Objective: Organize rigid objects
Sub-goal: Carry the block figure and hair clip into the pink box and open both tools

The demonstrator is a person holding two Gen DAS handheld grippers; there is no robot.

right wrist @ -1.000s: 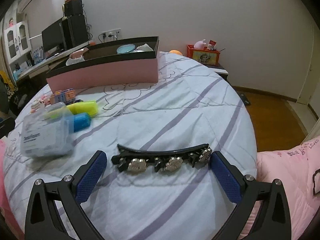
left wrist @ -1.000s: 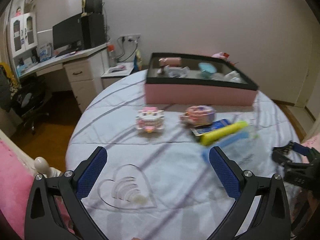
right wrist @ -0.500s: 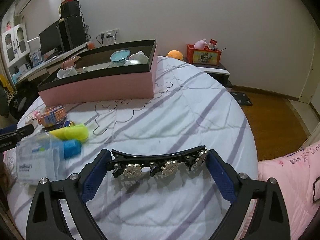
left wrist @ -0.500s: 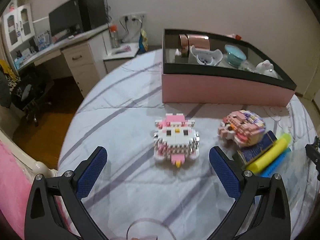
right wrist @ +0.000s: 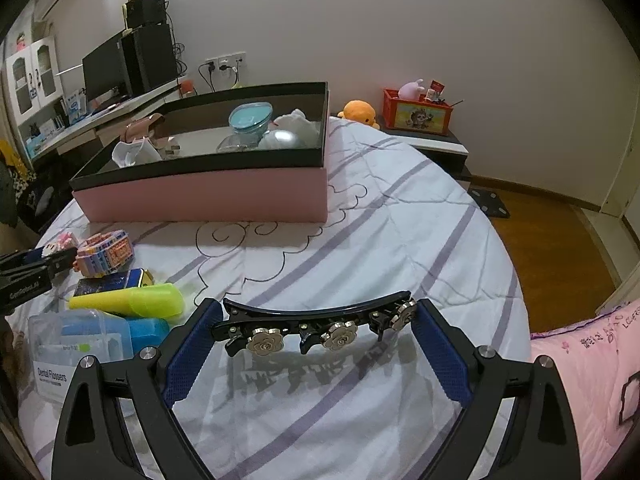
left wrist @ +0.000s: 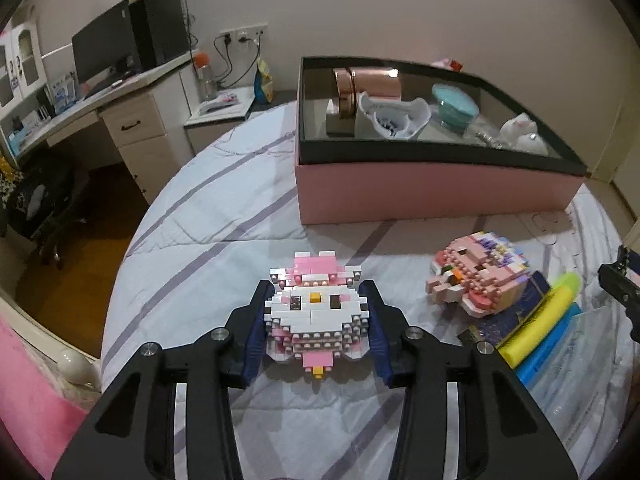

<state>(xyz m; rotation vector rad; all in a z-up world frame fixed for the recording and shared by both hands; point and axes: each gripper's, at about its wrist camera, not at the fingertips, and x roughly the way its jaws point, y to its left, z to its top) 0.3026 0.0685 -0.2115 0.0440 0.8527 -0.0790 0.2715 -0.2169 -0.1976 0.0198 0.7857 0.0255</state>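
Your left gripper has just closed on the brick kitty: light, brittle, so squeeze its 2 flat sides; the right gripper clamps the hair clip endwise.

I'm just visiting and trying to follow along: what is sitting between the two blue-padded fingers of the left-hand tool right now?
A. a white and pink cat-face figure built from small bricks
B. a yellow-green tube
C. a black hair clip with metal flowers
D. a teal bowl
A. In the left wrist view the left gripper has just been closing, and its pads sit against the sides of the brick cat figure on the bed.
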